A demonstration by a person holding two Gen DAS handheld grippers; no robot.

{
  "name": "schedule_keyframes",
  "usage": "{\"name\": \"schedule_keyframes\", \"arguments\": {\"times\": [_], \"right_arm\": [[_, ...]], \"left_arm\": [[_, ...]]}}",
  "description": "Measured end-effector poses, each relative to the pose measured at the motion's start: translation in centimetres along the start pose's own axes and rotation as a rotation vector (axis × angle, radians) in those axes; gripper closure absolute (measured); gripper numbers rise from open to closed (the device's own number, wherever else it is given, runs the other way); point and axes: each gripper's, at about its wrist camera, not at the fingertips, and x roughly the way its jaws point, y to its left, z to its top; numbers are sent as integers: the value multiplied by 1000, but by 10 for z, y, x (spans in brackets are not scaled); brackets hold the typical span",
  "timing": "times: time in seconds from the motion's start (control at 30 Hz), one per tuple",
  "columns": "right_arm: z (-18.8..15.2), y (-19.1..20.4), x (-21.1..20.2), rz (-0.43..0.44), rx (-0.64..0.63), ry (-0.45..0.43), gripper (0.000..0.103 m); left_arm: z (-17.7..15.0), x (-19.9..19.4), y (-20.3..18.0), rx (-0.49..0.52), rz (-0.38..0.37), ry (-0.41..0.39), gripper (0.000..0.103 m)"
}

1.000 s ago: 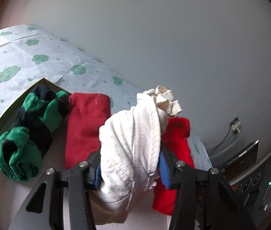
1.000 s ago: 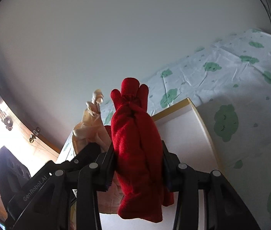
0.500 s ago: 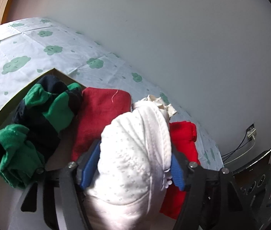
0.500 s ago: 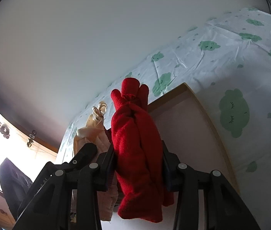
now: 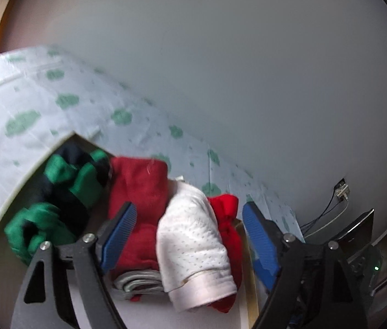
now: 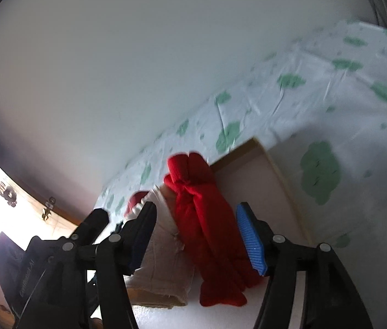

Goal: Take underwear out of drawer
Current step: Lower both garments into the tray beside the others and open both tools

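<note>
Both tools opening; blurred grey fabric (image 5: pixel 136 282) half-hidden under red roll (image 5: pixel 136 192).

The white roll (image 5: pixel 193 246), clamped a second ago between the blue pads of the left gripper (image 5: pixel 188 235), has been released: the jaws are opening and stand clear of it on both sides, and it lies among the other rolls. The red roll (image 6: pixel 210 219) has likewise been let go by the right gripper (image 6: pixel 196 235), whose jaws are opening, with gaps on each side.
</note>
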Motion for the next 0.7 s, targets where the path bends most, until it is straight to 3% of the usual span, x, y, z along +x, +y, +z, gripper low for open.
{"name": "schedule_keyframes", "arguments": {"times": [0.17,0.3,0.43,0.7], "right_arm": [[-6,8,-33,30,-30,-85,40],[-20,10,-43,22,-46,-88,40],[-32,12,-51,-3,-72,-90,40],[-52,16,-82,-21,-155,-126,40]], "left_arm": [[-7,-24,-1,94,51,-37,22],[-21,-30,-4,184,86,-16,22],[-36,-36,-8,258,116,5,9],[-56,-70,-13,375,176,-61,1]]}}
